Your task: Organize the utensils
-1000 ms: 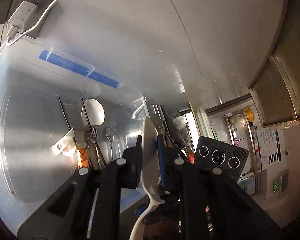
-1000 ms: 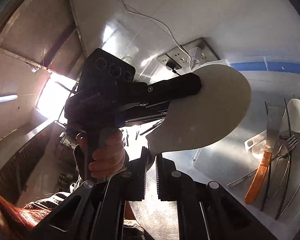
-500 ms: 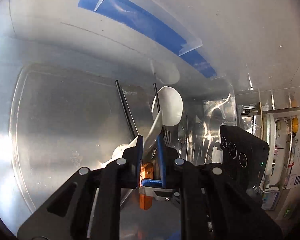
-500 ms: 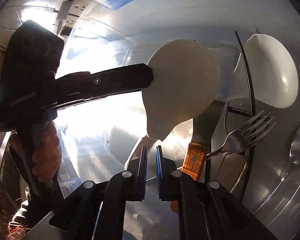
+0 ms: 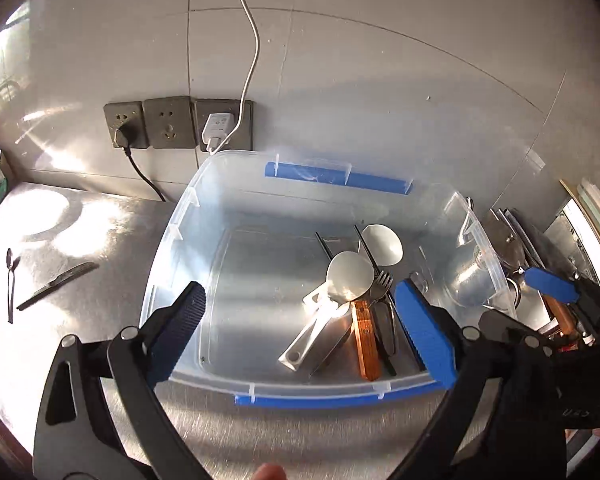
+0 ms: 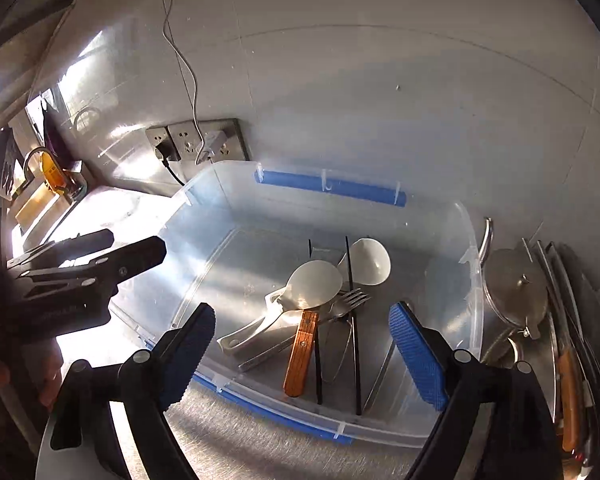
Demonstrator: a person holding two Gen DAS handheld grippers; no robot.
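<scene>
A clear plastic bin (image 5: 172,240) (image 6: 470,280) with blue clips stands on the steel counter. In it lie two white rice paddles (image 5: 348,276) (image 6: 312,284), a wooden-handled knife (image 5: 366,344) (image 6: 300,360), a fork (image 6: 350,300) and black chopsticks (image 6: 354,340). My left gripper (image 5: 300,332) is open and empty above the bin's near side. My right gripper (image 6: 304,352) is open and empty above the bin. A knife (image 5: 56,286) and a small spoon (image 5: 11,280) lie on the counter at the left.
Wall sockets (image 5: 168,122) with a black plug and a white charger sit behind the bin. A steel pot lid (image 6: 516,292) and stacked trays and knives stand right of the bin. A sink area (image 6: 48,196) is at the far left.
Both grippers have opened and pulled back up out of the bin. The white rice paddle that my left gripper held now lies in the bin on the other utensils.
</scene>
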